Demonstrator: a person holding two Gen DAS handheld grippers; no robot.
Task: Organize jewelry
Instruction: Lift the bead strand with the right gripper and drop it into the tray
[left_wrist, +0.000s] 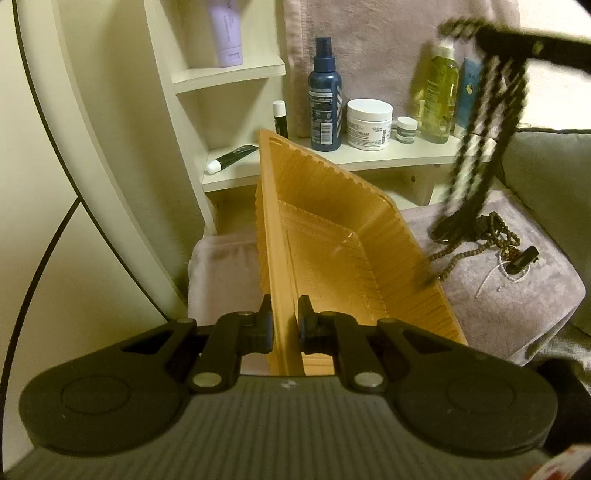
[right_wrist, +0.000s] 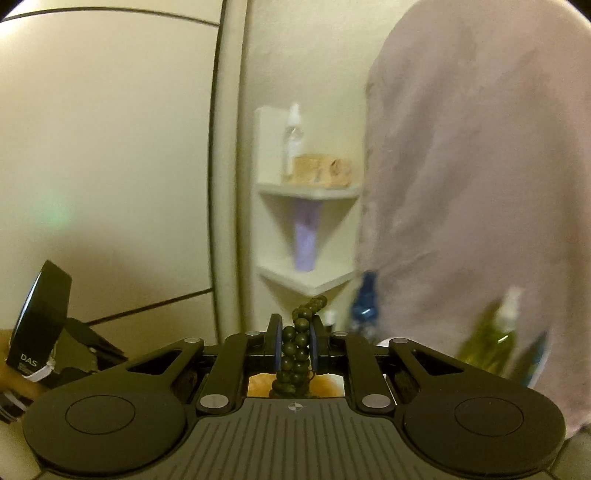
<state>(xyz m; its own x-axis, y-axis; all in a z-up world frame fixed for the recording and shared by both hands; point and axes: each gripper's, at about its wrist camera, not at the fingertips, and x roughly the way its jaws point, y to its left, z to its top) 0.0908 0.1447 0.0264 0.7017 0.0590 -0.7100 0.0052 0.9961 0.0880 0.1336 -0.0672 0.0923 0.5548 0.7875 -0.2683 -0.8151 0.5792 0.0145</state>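
Observation:
My left gripper (left_wrist: 285, 314) is shut on the near side wall of a ribbed orange plastic tray (left_wrist: 269, 221), which it holds tilted above a mauve towel (left_wrist: 517, 306). At the upper right of the left wrist view, my right gripper (left_wrist: 480, 37) is blurred; looped strands of a dark green bead necklace (left_wrist: 484, 147) hang from it beside the tray. In the right wrist view, the right gripper (right_wrist: 295, 323) is shut on those dark beads (right_wrist: 291, 350). A brown bead necklace (left_wrist: 491, 236), a black clip (left_wrist: 524, 258) and a thin white chain (left_wrist: 498, 280) lie on the towel.
A white shelf (left_wrist: 388, 157) behind the tray carries a dark blue spray bottle (left_wrist: 325, 103), a white cream jar (left_wrist: 369, 123) and a yellow bottle (left_wrist: 439, 96). A lilac tube (left_wrist: 226, 33) stands higher up. A hanging towel (right_wrist: 480, 184) fills the right. A black box (right_wrist: 40, 317) sits at left.

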